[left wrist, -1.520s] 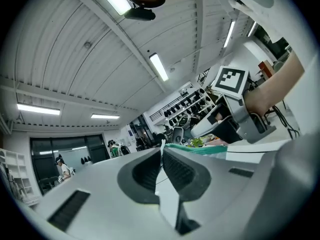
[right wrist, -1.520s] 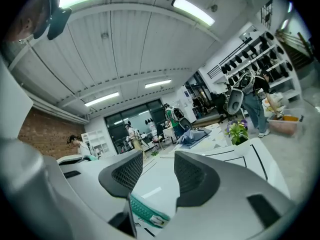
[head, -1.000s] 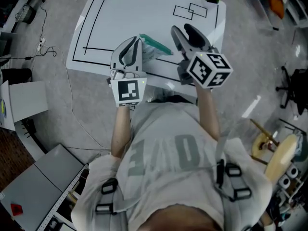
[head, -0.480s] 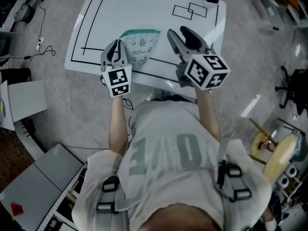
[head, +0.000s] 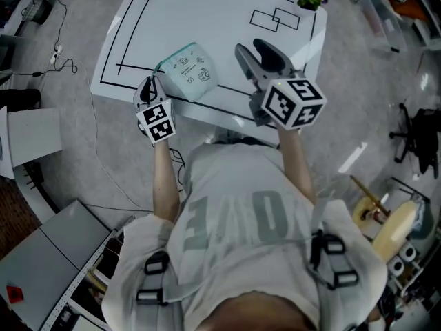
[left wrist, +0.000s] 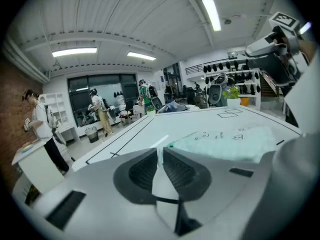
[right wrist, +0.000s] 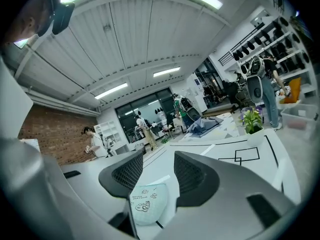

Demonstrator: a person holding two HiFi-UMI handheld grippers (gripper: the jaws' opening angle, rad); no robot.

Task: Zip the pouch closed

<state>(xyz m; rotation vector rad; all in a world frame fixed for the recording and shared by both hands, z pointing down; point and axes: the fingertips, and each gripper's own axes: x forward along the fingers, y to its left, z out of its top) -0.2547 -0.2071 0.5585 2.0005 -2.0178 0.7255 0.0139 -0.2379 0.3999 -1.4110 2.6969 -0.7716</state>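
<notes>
Head view, left claw [head: 151,85] pinching a corner of the pouch [head: 187,73] — right claw [head: 253,51] spread, alongside

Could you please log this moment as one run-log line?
pouch on table | left gripper shut at pouch corner | right gripper open, empty

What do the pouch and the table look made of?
The pouch seems soft fabric or thin plastic, pale mint, matte, with small printed drawings; its surface creases and bulges. The table has a hard, smooth white top, likely laminate or coated board, faintly glossy, with black lines on it.
</notes>
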